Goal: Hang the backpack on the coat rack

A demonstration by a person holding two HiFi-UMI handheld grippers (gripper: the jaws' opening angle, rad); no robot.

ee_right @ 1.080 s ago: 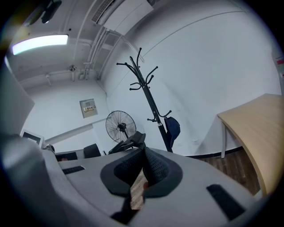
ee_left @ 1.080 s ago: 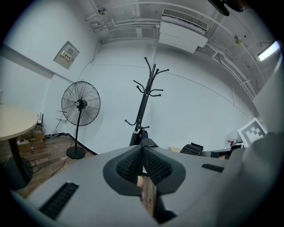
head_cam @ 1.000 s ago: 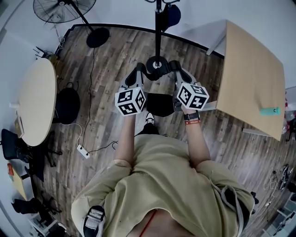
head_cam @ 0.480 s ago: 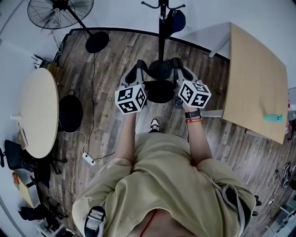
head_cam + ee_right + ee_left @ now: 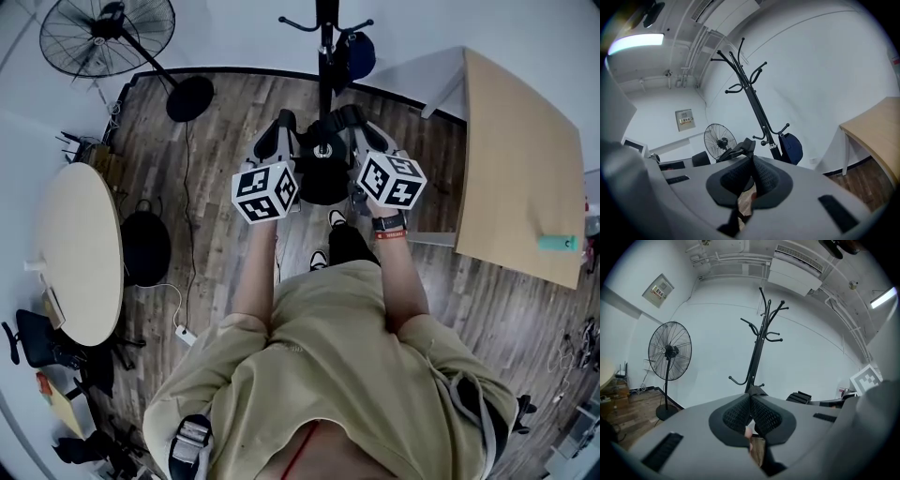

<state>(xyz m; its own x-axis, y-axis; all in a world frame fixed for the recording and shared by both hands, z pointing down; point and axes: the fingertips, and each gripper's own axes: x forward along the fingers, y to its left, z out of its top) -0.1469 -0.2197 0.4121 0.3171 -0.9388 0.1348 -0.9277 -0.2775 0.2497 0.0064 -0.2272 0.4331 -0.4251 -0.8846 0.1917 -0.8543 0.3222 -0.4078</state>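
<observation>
A black backpack [image 5: 323,183] hangs between my two grippers in the head view, right in front of the black coat rack [image 5: 325,37]. My left gripper [image 5: 274,141] is shut on a backpack strap [image 5: 756,390], whose end shows at the jaw tips. My right gripper [image 5: 361,131] is shut on another strap [image 5: 738,151], which sticks out past its jaws. The coat rack [image 5: 757,357] stands close ahead of the left gripper [image 5: 751,397], its hooks above jaw height. The right gripper [image 5: 752,159] also faces the coat rack [image 5: 752,101]. A blue cap [image 5: 791,147] hangs low on the rack.
A standing fan [image 5: 103,33] is at the far left by the wall. A round table [image 5: 75,239] and a black bag [image 5: 145,246] on the floor lie to the left. A rectangular wooden table [image 5: 516,159] stands to the right. A cable and power strip [image 5: 185,333] lie on the floor.
The person has stepped closer to the coat rack. Both grippers have carried the backpack forward and up, so it now hangs over the rack's base.
</observation>
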